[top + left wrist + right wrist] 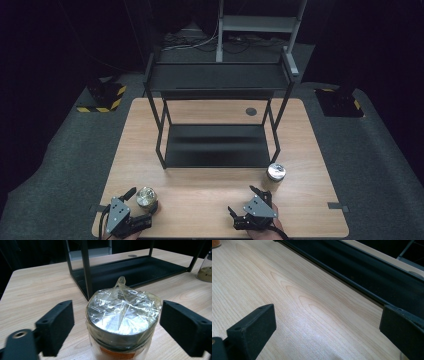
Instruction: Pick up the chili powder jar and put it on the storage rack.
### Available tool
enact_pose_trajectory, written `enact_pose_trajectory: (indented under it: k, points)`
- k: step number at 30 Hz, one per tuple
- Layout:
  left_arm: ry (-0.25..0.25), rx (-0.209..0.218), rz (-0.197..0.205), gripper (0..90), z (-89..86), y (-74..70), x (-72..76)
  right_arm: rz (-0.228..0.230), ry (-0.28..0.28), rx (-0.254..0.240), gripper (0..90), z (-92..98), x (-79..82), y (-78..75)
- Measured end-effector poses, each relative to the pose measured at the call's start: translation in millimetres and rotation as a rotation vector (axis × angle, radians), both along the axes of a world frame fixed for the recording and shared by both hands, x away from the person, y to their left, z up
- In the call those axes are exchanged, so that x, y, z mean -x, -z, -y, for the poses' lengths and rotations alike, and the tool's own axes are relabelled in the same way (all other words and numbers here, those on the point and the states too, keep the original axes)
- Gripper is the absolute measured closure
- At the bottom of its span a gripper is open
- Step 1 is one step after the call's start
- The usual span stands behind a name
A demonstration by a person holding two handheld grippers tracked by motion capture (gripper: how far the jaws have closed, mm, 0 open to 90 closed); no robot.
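I have the left gripper (142,201) near the front left corner of the bench (200,200), and a jar (146,197) stands upright between its jaws. In the left gripper view the jar (122,322) has a metal lid covered with crinkled clear film, and orange content shows under the lid. The jaws stand on both sides of the lid with a small gap on each side, so the pads do not press on it; the gripper is half wide and holds nothing. My right gripper (242,200) is near the front edge, to the right of the middle, with its jaws wide over bare wood. A second jar (275,176) stands just beside the front right corner of the black rack (215,145).
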State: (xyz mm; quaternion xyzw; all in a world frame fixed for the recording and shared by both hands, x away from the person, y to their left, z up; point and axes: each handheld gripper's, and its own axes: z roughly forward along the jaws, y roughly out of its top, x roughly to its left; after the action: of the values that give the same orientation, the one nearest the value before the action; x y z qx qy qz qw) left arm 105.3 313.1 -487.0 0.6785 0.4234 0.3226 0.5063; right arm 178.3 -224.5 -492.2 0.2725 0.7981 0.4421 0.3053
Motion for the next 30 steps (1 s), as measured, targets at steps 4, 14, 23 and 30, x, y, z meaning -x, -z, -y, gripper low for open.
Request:
enact_pose_trajectory:
  k: [4, 14, 23, 30]
  points:
    - [-0.002, -0.008, -0.005, 23.5, 1.1, 0.0, -0.3, -0.002, 0.005, -0.009, 0.0, 0.8, 0.4, 0.4]
    - [0.011, 0.006, 0.005, 34.1, -2.5, 2.6, 0.2, -0.002, 0.003, -0.011, 0.0, 1.3, 0.0, 0.5]
    - [0.008, 0.005, 0.008, 34.2, -1.5, 2.8, 1.2, -0.003, 0.002, -0.01, 0.0, 1.3, -0.2, 0.3]
    - [0.01, 0.003, 0.017, 34.3, -0.7, 1.3, 2.8, -0.005, 0.002, -0.011, 0.0, 1.4, -0.4, 0.1]
